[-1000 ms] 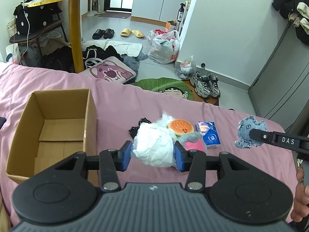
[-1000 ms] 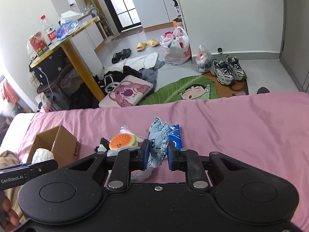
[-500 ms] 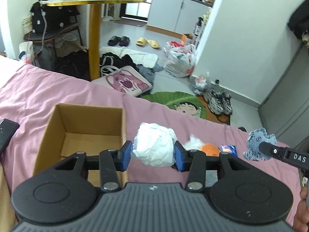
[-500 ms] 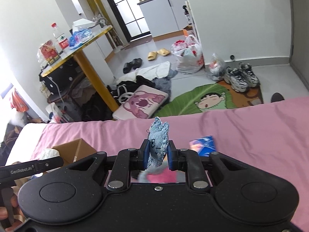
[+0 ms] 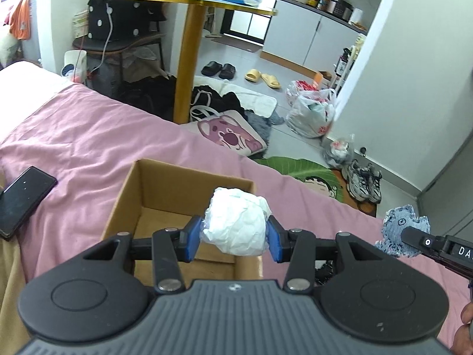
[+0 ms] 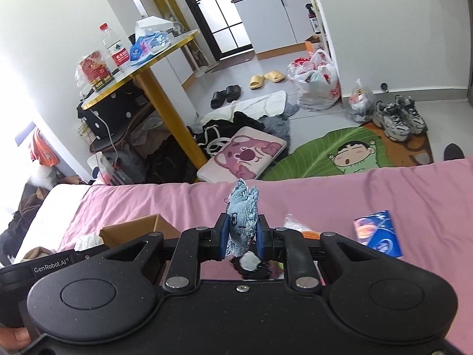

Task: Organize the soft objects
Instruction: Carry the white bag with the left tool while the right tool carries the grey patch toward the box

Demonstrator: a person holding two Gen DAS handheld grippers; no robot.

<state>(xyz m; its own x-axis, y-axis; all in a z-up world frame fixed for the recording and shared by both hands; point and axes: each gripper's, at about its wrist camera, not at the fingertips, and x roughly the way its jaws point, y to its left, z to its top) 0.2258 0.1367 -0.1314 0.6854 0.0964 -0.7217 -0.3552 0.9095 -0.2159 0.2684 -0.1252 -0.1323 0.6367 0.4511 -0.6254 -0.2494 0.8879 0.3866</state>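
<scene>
Crinkled white paper bundle (image 5: 236,222), matt brown cardboard box (image 5: 165,189) – rumpled pink cloth bedsheet (image 5: 97,145).

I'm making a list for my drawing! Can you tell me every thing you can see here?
white soft bundle: one, white, in left gripper above box
cardboard box: one, brown, open, on bed
blue fabric toy: one, blue, in right gripper
tissue pack: one, blue, on bed
phone: one, black, on bed
bed sheet: one, pink
left gripper: one, black, blue pads
right gripper: one, black, blue pads
</scene>
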